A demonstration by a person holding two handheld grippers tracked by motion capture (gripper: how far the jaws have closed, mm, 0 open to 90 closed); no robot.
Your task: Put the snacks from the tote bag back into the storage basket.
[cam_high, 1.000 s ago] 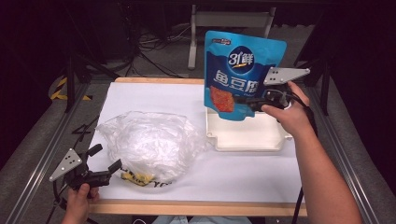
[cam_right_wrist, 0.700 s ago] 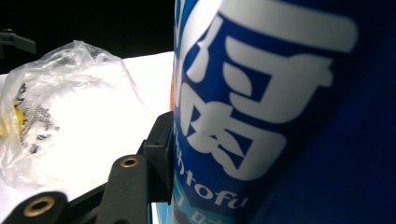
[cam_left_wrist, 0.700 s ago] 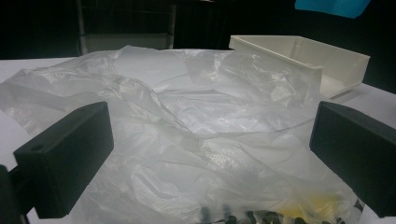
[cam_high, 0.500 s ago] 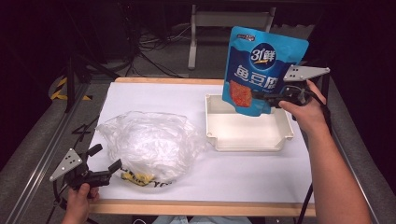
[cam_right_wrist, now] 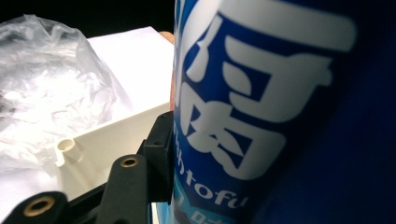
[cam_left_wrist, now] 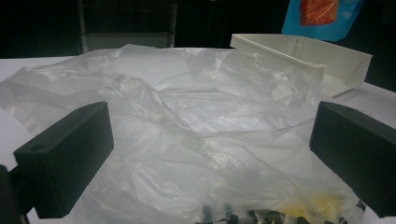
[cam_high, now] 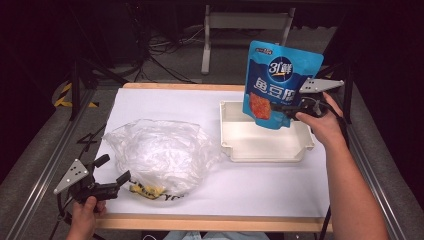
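- The left gripper [cam_high: 111, 182] rested at the table's near left corner, where it had been a second earlier, jaws spread apart and holding nothing.
- The clear plastic bag [cam_high: 160, 155] lay crumpled on the white table [cam_high: 165, 105] just ahead of those jaws, unmoved; yellow and dark print showed at its near edge.
- The white tray [cam_high: 265, 145] stood to the right of the bag, position unchanged.
- The blue snack pouch [cam_high: 279, 82] was held upright above the tray's far right corner, having shifted right and away since the earlier frame.
- The right gripper [cam_high: 289, 107] was clamped on the pouch's lower right edge.
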